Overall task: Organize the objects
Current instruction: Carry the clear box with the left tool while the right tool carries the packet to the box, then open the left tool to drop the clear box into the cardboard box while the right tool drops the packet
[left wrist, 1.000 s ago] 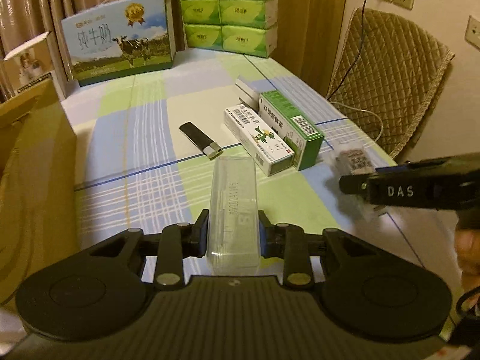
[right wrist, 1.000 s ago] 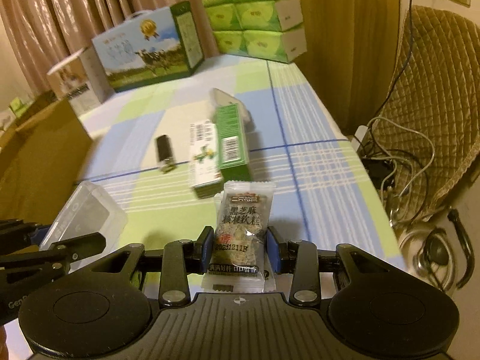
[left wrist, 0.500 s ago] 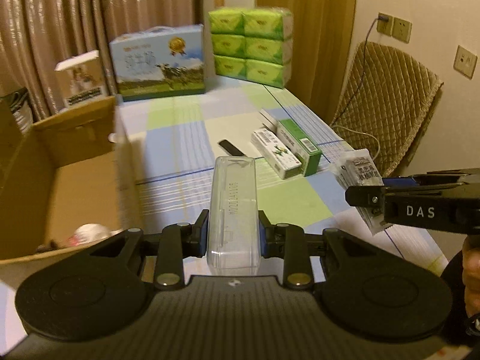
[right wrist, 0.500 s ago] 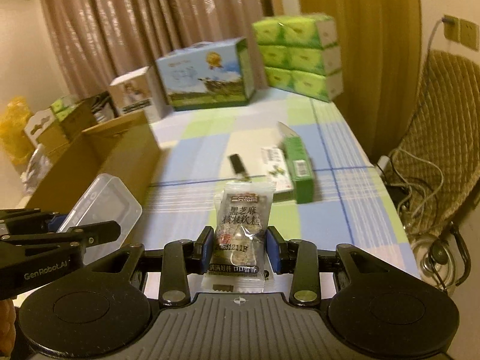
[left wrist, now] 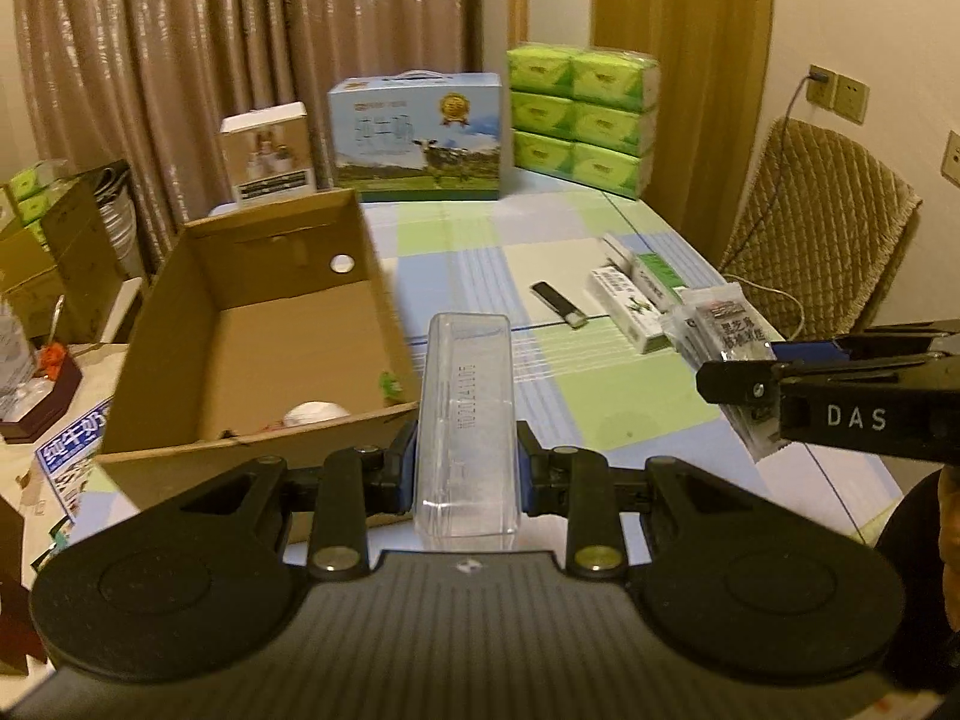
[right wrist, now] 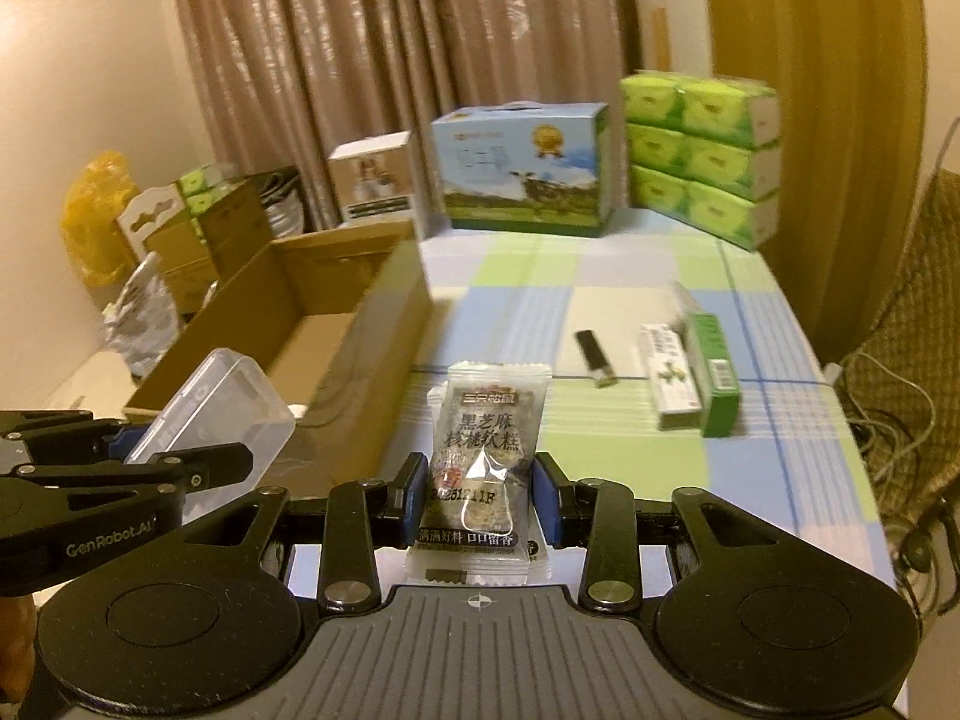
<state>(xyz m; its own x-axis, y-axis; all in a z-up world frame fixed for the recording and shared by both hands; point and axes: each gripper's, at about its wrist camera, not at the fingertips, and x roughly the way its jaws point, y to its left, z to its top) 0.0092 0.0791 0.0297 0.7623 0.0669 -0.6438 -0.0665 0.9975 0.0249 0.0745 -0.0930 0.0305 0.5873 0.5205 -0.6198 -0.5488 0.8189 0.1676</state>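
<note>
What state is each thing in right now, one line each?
Left gripper: shut on clear plastic case.
Right gripper: shut on snack packet.
Cardboard box: open on top, a few items inside.
Lighter: lying flat on the tablecloth.
Two medicine boxes: lying side by side.

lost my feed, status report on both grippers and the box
Left gripper shut on clear case. Right gripper shut on snack packet. Cardboard box open, path unobstructed.

You've got 1 clear case (left wrist: 466,420), 1 snack pkt (right wrist: 485,456), 1 cardboard box (left wrist: 252,324), 2 medicine boxes (left wrist: 636,306), 1 lighter (left wrist: 561,305), 6 tissue packs (left wrist: 579,120).
</note>
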